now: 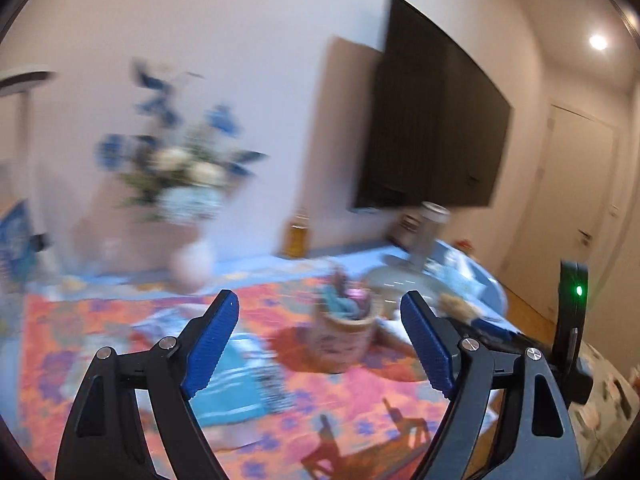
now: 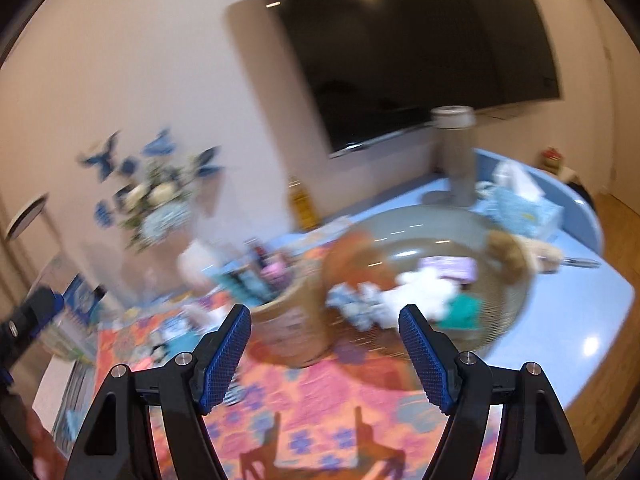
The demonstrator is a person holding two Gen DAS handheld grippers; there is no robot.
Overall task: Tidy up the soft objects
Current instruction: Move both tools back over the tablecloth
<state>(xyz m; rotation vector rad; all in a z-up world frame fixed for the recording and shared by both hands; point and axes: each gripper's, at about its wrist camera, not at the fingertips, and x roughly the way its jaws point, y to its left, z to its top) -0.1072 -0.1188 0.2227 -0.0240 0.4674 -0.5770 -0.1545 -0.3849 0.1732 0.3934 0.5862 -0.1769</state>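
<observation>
A pale-walled room with a large black wall-mounted television (image 2: 420,40) frames a light-blue table (image 2: 580,320) partly covered by an orange-and-pink floral cloth (image 2: 312,412); both views are motion-blurred. At far left stands a blurred bouquet of blue and white flowers in a pale vase (image 1: 180,168). The left gripper (image 1: 320,344) hangs above the cloth with its blue-padded jaws spread wide and nothing between them; a flat blue folded fabric (image 1: 236,388) lies just below its left finger. Centre: a small tan woven basket of blue and pink soft items (image 2: 288,320) stands upright on the cloth. To its right, a shallow round grey tray (image 2: 512,312) holds a white plush toy (image 2: 420,292), a teal cloth (image 2: 464,312) and a tan fluffy toy (image 2: 516,252) at its far rim. The right gripper (image 2: 324,348), jaws likewise parted and empty, points between basket and tray. Judged from this, the tray's soft items lie ahead and slightly right of the right gripper, the nearer of the two.
</observation>
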